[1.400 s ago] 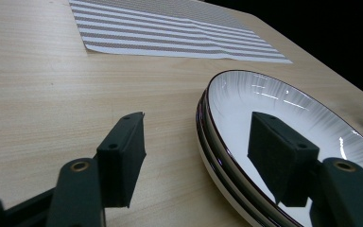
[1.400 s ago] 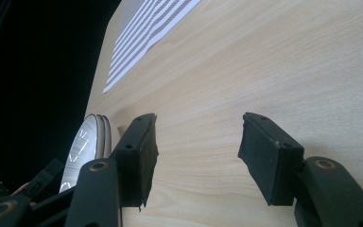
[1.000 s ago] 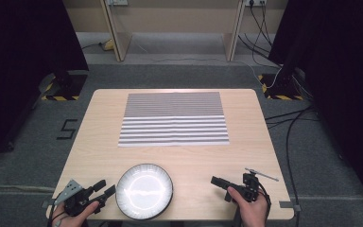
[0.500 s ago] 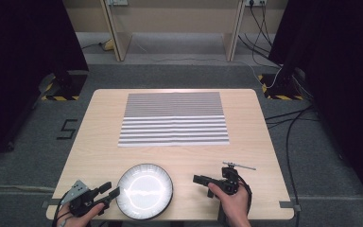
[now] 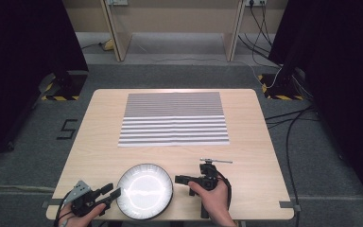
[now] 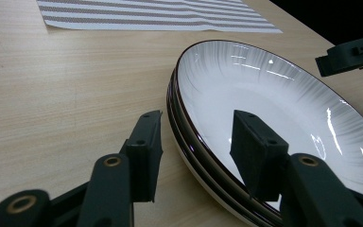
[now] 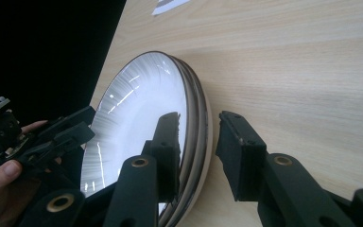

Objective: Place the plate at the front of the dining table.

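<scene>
The plate (image 5: 144, 191), white with a dark rim, lies at the bottom centre of the high view, on the near edge of the table (image 5: 255, 156); in the left gripper view it seems to be two plates stacked, though that is hard to be sure of. The striped mat (image 5: 173, 118) lies well apart from it, toward the middle of the frame.

Both grippers straddle the rim from opposite sides. The left gripper (image 6: 196, 142) has one jaw outside the rim and one over the white inside; its jaws have just been closing, yet a gap shows on both sides, so it is not gripping. The right gripper (image 7: 198, 142) stands likewise, one jaw inside and one outside, jaws just closing, pads not pressing on the rim.

The step in hand looks like taking a two-sided grip on the plate. The next move likely calls for both pairs of jaws to finish closing on the rim evenly, then a level lift, perhaps toward the mat.
</scene>
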{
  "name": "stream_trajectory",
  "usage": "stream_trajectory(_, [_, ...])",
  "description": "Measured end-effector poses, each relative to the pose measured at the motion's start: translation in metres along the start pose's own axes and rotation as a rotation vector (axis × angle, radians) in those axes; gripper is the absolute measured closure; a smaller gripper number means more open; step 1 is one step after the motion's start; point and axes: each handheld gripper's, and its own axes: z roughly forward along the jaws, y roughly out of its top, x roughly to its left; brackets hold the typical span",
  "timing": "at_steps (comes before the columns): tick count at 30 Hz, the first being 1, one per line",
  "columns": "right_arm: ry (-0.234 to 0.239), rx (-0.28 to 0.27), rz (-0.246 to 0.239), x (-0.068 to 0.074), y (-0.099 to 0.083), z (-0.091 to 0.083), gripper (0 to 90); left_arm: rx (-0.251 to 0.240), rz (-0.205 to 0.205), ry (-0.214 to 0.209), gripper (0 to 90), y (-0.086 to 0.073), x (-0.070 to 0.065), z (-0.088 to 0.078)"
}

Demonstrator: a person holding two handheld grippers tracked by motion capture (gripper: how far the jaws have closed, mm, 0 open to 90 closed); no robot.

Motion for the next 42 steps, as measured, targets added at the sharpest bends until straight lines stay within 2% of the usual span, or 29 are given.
stream_trajectory(7, [-0.007,0.03,-0.014,0.008,0.002,0.012,74.6,0.009,0.004,-0.005,54.6,0.0,-0.001,0.001])
stream_trajectory(8, [-0.018,0.045,-0.036,0.011,0.004,0.016,76.4,0.009,0.005,-0.006,55.2,0.0,-0.002,0.001])
stream_trajectory(15, [-0.051,0.066,-0.056,0.015,0.006,0.023,83.4,0.017,0.004,-0.002,58.2,-0.001,-0.001,0.001])
stream_trajectory(16, [-0.057,0.069,-0.043,0.013,0.006,0.024,86.5,0.019,0.003,-0.003,58.6,-0.001,-0.001,0.002])
stream_trajectory(18, [-0.051,0.071,-0.031,0.012,0.006,0.023,87.2,0.022,0.005,-0.002,59.1,-0.001,0.0,0.003])
stream_trajectory(27, [-0.055,0.067,-0.027,0.012,0.005,0.024,87.8,0.024,0.0,-0.01,63.0,0.0,-0.001,0.001])
stream_trajectory(29, [-0.048,0.066,-0.016,0.011,0.005,0.024,87.8,0.024,0.0,-0.011,63.5,0.0,-0.001,0.001])
stream_trajectory(30, [-0.035,0.072,0.008,0.008,0.006,0.023,87.7,0.026,0.0,-0.015,65.4,0.0,-0.001,0.001])
stream_trajectory(35, [-0.022,0.083,0.031,0.006,0.008,0.024,87.6,0.027,0.003,-0.022,68.0,0.0,-0.002,0.0])
stream_trajectory(36, [-0.021,0.087,0.048,0.006,0.009,0.024,87.5,0.028,0.004,-0.024,68.3,0.0,-0.003,0.0])
stream_trajectory(41, [-0.029,0.07,0.047,0.008,0.007,0.024,87.6,0.028,0.002,-0.029,68.3,-0.001,-0.003,-0.001])
stream_trajectory(42, [-0.032,0.07,0.043,0.008,0.007,0.025,87.6,0.025,-0.01,-0.033,68.3,-0.001,-0.002,-0.001])
